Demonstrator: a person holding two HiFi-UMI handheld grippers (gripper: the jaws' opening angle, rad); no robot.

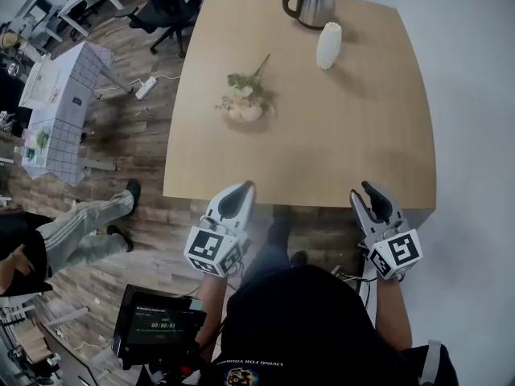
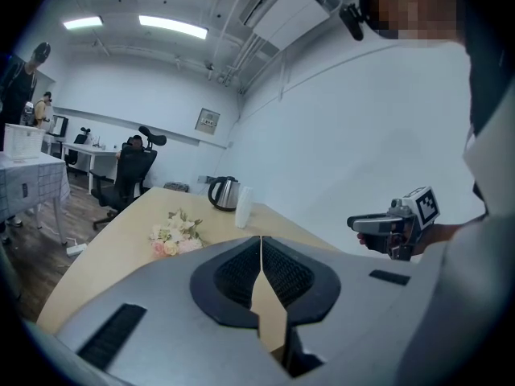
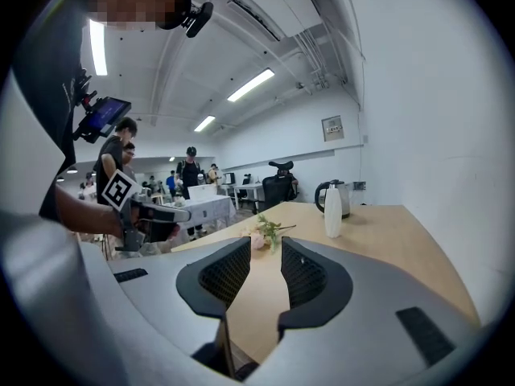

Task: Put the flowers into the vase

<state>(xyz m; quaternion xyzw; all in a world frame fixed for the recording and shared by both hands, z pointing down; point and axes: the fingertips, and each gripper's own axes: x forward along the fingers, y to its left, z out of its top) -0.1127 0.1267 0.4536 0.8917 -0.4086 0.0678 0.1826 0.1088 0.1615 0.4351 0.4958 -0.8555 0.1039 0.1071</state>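
A: How much of the task can be counted as done?

B: None of it, it is judged. The small bunch of pale pink and cream flowers with green stems is seen lying flat on the light wooden counter, at about 9 o'clock from its middle. The tall white ribbed vase is stood upright well apart from the flowers, toward 2 o'clock from them. It is near the steel kettle with a black handle at 12 o'clock.

A: And the grippers?

B: Both are held at the counter's near edge, the left gripper at 7 o'clock and the right gripper at 5 o'clock, well short of the flowers. The left gripper's fingers are pressed together with nothing between them. The right gripper's fingers are parted by a narrow gap, through which only bare counter is seen. The reach, the grasp, the carry and the insertion are all left.

A: What cannot be made out?

B: The vase's mouth is shown clearly in no view. The stems cannot be counted, and whether they are tied is not shown. The counter's near edge is partly covered by the grippers.
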